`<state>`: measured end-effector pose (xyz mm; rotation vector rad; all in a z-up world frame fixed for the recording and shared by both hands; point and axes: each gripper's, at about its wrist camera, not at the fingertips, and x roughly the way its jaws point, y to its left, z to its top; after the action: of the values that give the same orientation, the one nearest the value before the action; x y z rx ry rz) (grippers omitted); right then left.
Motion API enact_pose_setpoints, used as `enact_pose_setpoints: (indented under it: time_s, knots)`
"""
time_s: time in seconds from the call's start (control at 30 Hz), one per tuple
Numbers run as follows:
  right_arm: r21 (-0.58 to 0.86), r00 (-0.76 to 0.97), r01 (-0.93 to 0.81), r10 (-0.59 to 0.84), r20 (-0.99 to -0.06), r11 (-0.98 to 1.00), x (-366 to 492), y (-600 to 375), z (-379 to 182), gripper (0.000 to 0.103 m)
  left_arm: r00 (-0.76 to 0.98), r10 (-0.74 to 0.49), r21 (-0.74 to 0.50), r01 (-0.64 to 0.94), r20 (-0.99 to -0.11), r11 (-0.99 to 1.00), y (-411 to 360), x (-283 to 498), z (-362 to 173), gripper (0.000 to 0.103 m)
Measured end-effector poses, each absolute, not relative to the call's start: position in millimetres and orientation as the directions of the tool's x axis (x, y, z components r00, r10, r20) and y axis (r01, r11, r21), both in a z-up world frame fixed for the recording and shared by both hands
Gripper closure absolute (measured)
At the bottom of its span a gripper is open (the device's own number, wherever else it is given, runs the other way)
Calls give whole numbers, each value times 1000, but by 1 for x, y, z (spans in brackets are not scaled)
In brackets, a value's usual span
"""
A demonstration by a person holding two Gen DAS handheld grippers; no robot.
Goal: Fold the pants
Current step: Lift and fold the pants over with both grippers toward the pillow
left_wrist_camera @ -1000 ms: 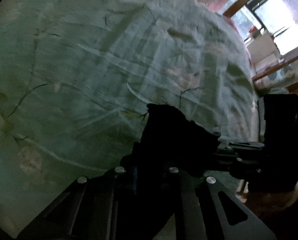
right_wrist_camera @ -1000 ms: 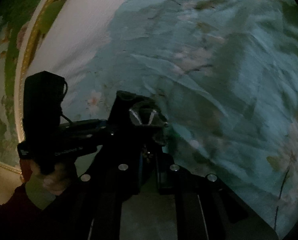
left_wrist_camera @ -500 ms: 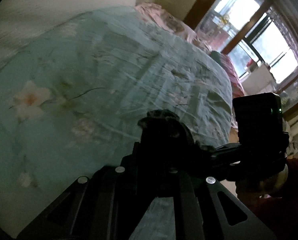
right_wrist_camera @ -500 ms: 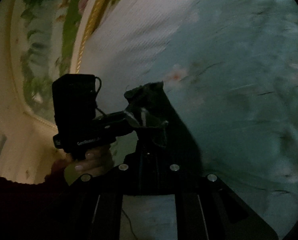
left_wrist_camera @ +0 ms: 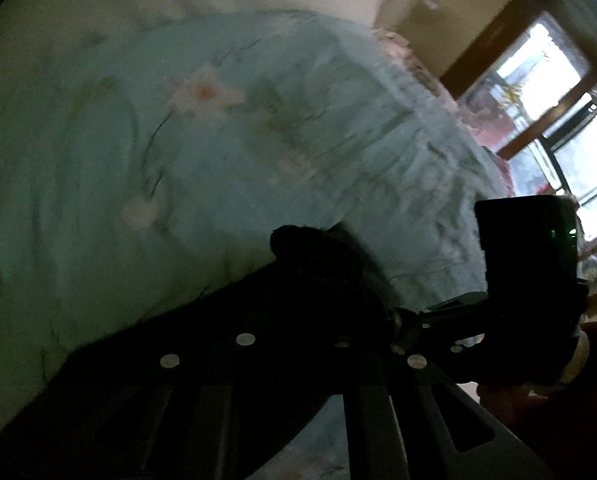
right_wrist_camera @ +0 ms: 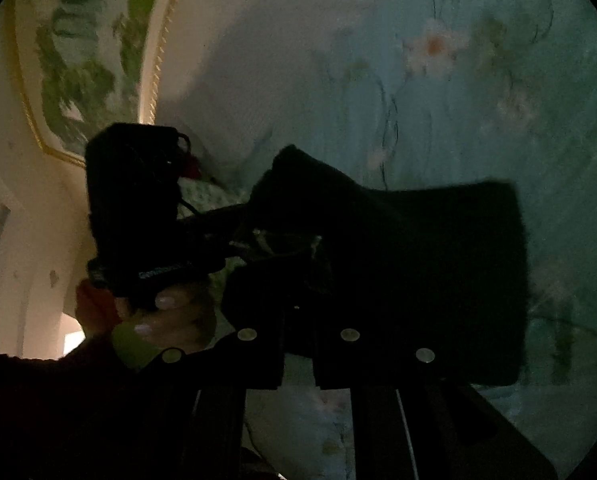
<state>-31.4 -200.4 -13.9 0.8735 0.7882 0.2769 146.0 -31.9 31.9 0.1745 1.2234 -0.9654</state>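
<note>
While both grippers carry the pants above the bed, the step in hand is, by my judgement, a lift ahead of a fold. My left gripper (left_wrist_camera: 318, 276) is closed on a bunched edge of the pants (left_wrist_camera: 258, 340); my right gripper (right_wrist_camera: 298, 248) pinches another edge, cloth hanging to its right. Next move: lower the pants flat onto the bed (left_wrist_camera: 258, 140), edges aligned. A framed picture (right_wrist_camera: 82, 60) hangs beyond.
</note>
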Motion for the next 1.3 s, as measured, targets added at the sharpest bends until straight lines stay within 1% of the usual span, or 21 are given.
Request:
enact_pose_setpoints:
  time_s: [0.17, 0.4, 0.47, 0.53, 0.6, 0.67, 0.7, 0.77, 0.87, 1.0, 1.17, 1.23, 1.3]
  knots:
    - [737, 631, 105, 529, -568, 667, -20, -182, -31, 92, 12, -515, -384, 650, -857, 655, -4, 145, 6, 97]
    - [684, 563, 126, 515, -646, 719, -7, -167, -42, 92, 16, -500, -405, 564, -866, 720, 13, 148, -18, 97]
    - [672, 552, 139, 507, -663, 728, -6, -166, -44, 89, 21, -494, -408, 534, -869, 740, 18, 149, -23, 96]
    - [656, 534, 153, 497, -684, 739, -2, -163, -50, 89, 30, -486, -406, 503, -874, 763, 24, 148, -26, 95]
    - [647, 519, 161, 493, -698, 745, 0, -160, -55, 86, 37, -482, -415, 455, -875, 788, 35, 148, -30, 95]
    - [649, 499, 167, 504, -705, 742, 2, -157, -58, 78, 45, -487, -427, 413, -872, 804, 44, 147, -32, 95]
    - [651, 492, 164, 511, -705, 741, 3, -156, -58, 75, 52, -485, -429, 389, -873, 815, 50, 146, -33, 93]
    - [650, 483, 154, 517, -706, 744, 3, -152, -56, 65, 71, -480, -429, 346, -875, 834, 62, 144, -34, 92]
    - [652, 471, 140, 529, -706, 745, 6, -147, -53, 53, 104, -476, -440, 251, -873, 862, 87, 139, -34, 92]
    - [655, 454, 122, 545, -705, 745, 13, -143, -50, 52, 143, -468, -450, 142, -872, 882, 117, 131, -33, 92]
    - [666, 443, 90, 569, -692, 740, 20, -134, -42, 52, 193, -442, -442, 43, -876, 896, 149, 115, -26, 86]
    - [668, 439, 70, 579, -688, 741, 19, -129, -36, 52, 212, -429, -436, 12, -878, 900, 161, 108, -22, 81]
    - [667, 434, 49, 586, -685, 743, 22, -123, -32, 52, 226, -419, -434, -19, -879, 901, 172, 102, -19, 81]
